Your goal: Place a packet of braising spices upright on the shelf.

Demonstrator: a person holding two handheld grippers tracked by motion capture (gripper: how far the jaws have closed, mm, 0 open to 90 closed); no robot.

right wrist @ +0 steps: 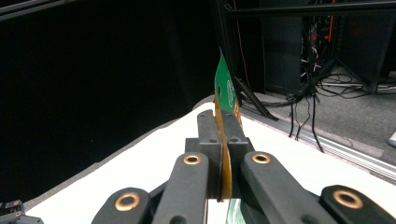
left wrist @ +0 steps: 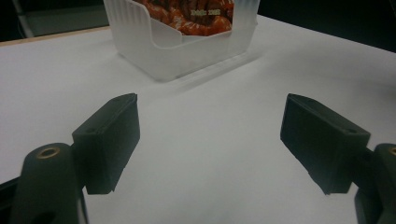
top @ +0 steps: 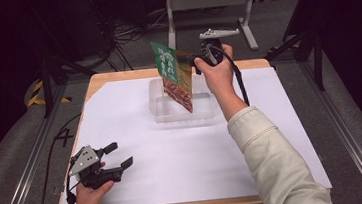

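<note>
A green and orange snack packet [top: 174, 75] hangs edge-up over a clear plastic bin [top: 205, 110] at the far middle of the white table. My right gripper [top: 196, 61] is shut on the packet's right edge, and the packet's lower end dips into the bin. In the right gripper view the jaws pinch the thin packet [right wrist: 225, 93] between them. My left gripper [top: 115, 156] rests near the table's front left, open, with nothing between its fingers. The left gripper view looks past the wide-apart jaws at the bin [left wrist: 187, 56], where the packet's orange print [left wrist: 191, 14] shows inside.
A white sheet [top: 137, 136] covers the wooden tabletop. A grey metal stand [top: 209, 1] is on the floor beyond the far edge, with cables [top: 127, 32] to its left. Aluminium rails [top: 29, 162] run along both sides of the table.
</note>
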